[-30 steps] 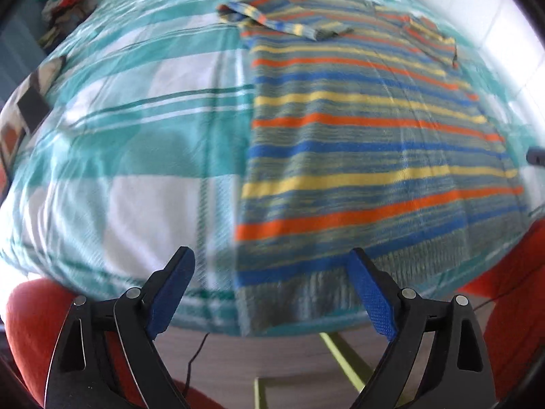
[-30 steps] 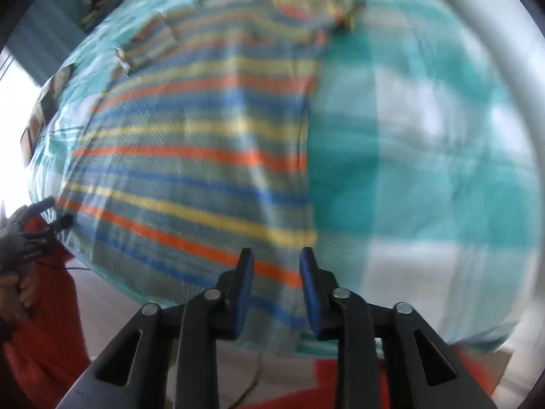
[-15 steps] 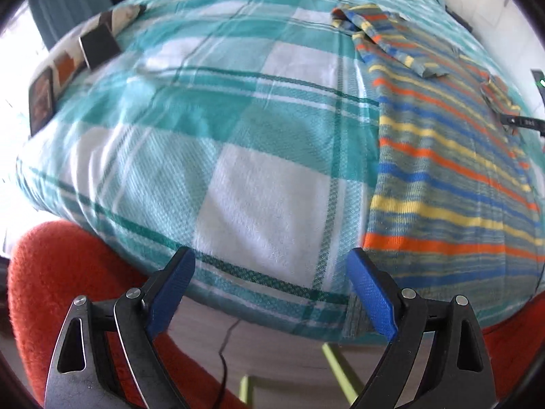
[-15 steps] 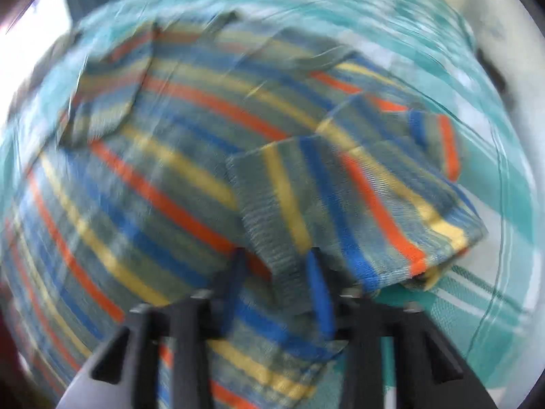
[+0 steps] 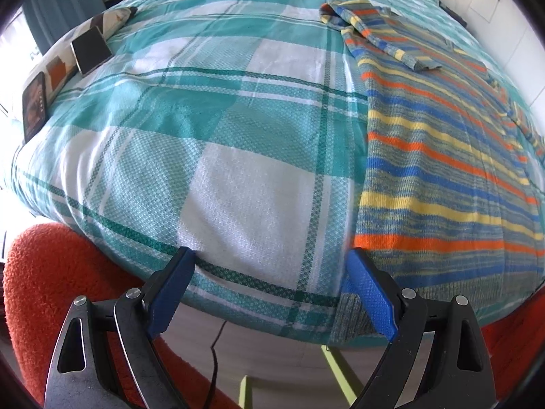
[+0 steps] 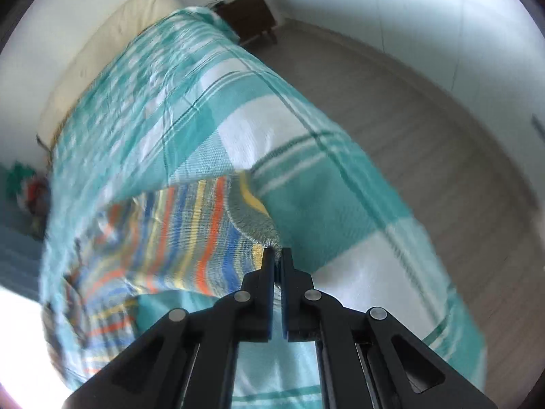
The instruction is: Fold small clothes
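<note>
A striped knit sweater [image 5: 442,156] in blue, yellow, orange and grey lies flat on the right side of the teal plaid bedspread [image 5: 204,119]. Its far sleeve [image 5: 374,34] is folded across the chest. My left gripper [image 5: 270,254] is open above the bed's near edge, and its right fingertip hangs just above the sweater's lower left hem corner. In the right wrist view my right gripper [image 6: 276,252] is shut on the grey ribbed cuff [image 6: 253,218] of the other sleeve [image 6: 204,231], which is raised off the bedspread [image 6: 340,184]. That view is blurred.
A dark phone [image 5: 90,49] and a second screen [image 5: 34,104] rest on a patterned pillow at the bed's left. An orange fuzzy seat [image 5: 44,289] and a black cable [image 5: 214,358] sit below the bed edge. A dark nightstand [image 6: 252,13] stands beyond the bed, beside wood floor [image 6: 425,119].
My right gripper closed, swept from the hem to the sleeve and took hold of its cuff. The left wrist view shifted left, so the sweater now sits at the right.
</note>
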